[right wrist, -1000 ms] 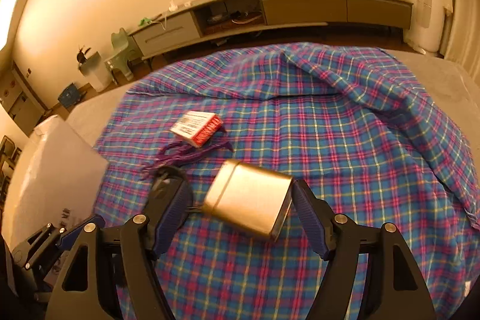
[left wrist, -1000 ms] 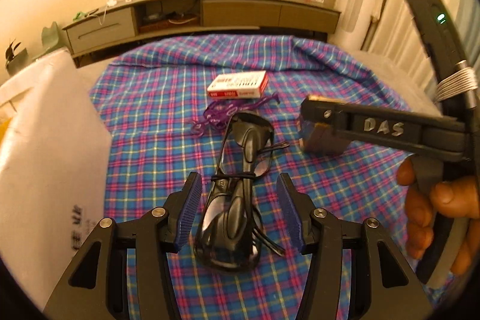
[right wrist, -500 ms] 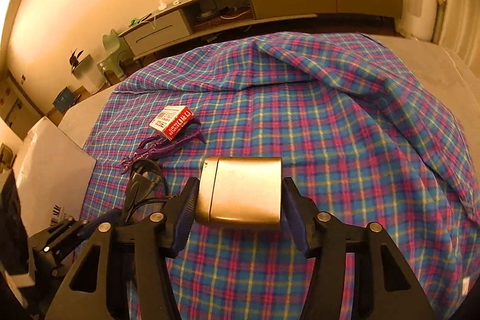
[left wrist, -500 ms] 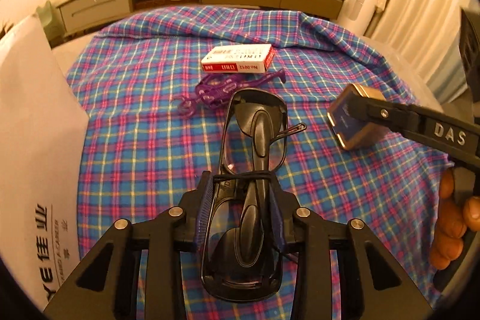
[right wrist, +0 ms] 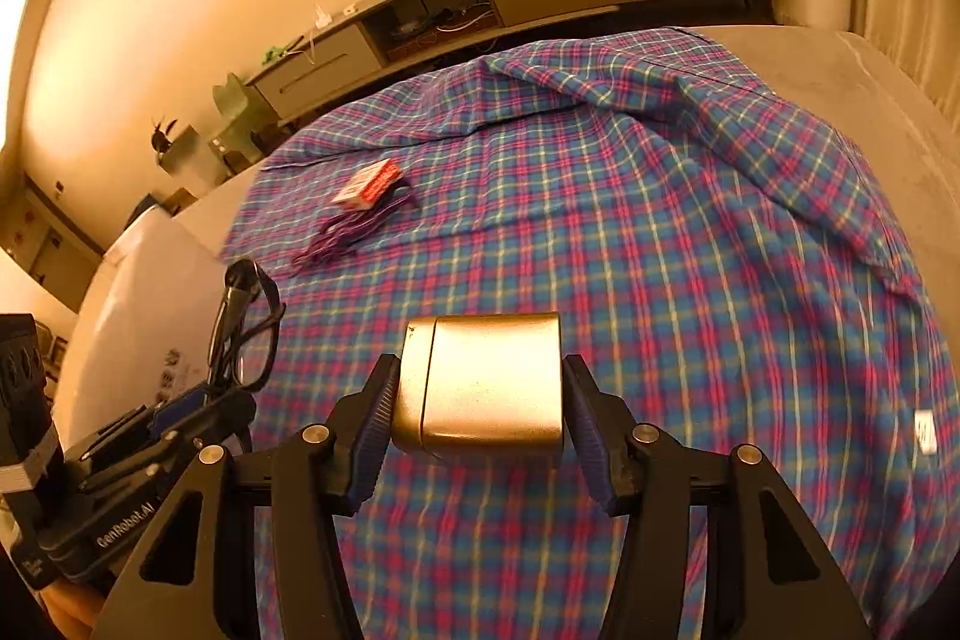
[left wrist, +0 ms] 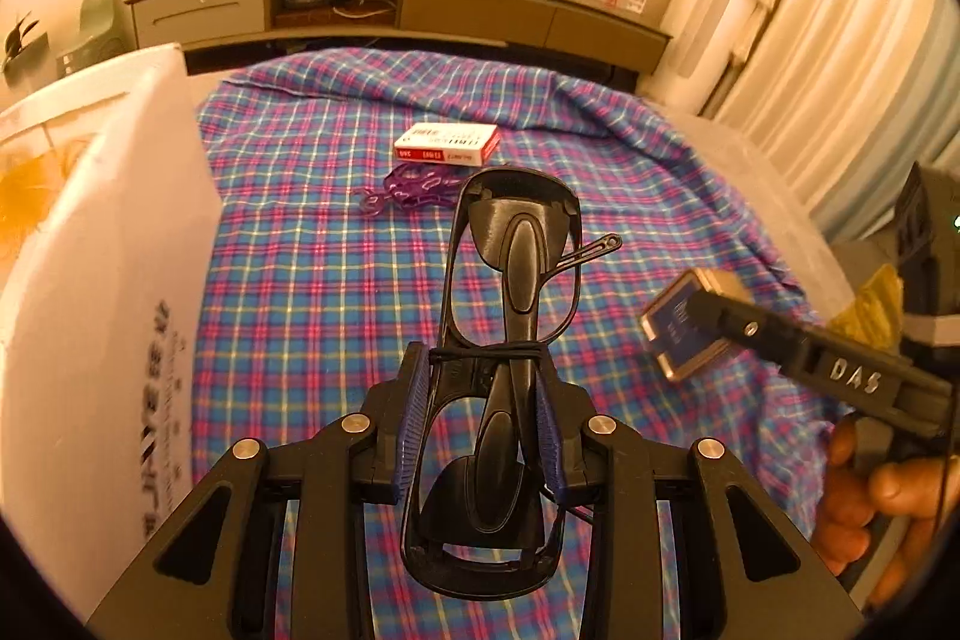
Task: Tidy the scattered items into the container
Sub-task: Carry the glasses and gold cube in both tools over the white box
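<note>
- Two items are already in hand: the left gripper point(left wrist: 483, 415) is clenched on a pair of folded black glasses point(left wrist: 510, 316), and the right gripper point(right wrist: 480, 418) is clamped on a gold metal box point(right wrist: 483, 388).
- Both are held up off the plaid cloth point(right wrist: 660, 250), the glasses closer to the white container point(left wrist: 90, 250) than the box is.
- Glasses, by my judgement: light, thin plastic, likely to twist or crack if squeezed hard. The blue pads point(left wrist: 415, 418) grip them across the folded middle, where a black band ties the arms together; that looks the stiffest place to hold.
- Gold box, again a guess: rigid and smooth, so slippery against the pads. It is gripped on its two side faces, squarely, which should serve. Its weight cannot be told from here.
- Still on the cloth, farther from the container than the glasses: a red-and-white packet point(left wrist: 447, 143) and, just beside it on the near side, a purple tangle point(left wrist: 408, 190), perhaps a cord or hair tie; the view is too small to say. It looks soft and limp, best pinched at its bunched part.
- The container stands at the left edge of the cloth, its tall white wall facing the glasses. Its opening barely shows, so the glasses would probably have to go up over the rim.
- Nothing lies between the glasses and that wall. The two grippers sit near each other, and both loads heading for one container could crowd.
</note>
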